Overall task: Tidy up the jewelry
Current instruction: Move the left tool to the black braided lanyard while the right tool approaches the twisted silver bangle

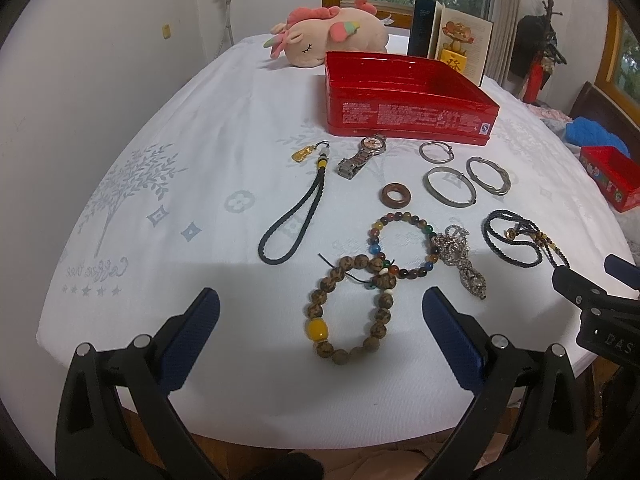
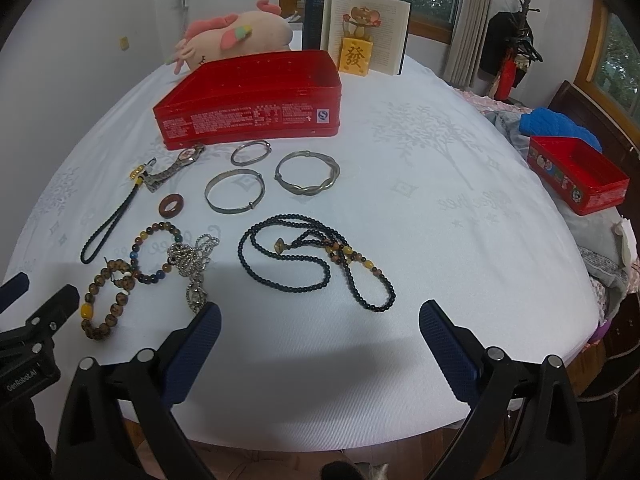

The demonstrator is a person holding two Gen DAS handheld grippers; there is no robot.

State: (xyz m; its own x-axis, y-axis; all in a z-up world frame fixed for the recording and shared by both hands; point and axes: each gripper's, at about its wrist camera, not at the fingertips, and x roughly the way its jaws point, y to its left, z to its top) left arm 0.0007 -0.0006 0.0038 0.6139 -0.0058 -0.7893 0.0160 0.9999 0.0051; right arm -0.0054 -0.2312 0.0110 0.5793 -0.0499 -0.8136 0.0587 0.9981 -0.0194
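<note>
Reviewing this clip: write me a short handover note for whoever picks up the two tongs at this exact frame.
Left tongs: open, empty, hovering over the brown wooden-bead bracelet with a yellow bead.
Right tongs: open, empty, just short of the long black beaded necklace.
The large red rectangular tin sits open with nothing visible inside.
All jewelry lies on the white tablecloth: metal-band wristwatch, three silver metal bangles, brown wooden ring, multicoloured bead bracelet, silver chain pendant, black braided cord strap.
Done: nothing. Left: everything.

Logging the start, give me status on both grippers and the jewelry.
Left gripper open, right gripper open, both empty. Jewelry loose on tablecloth; red tin empty. Nothing blocking.
</note>
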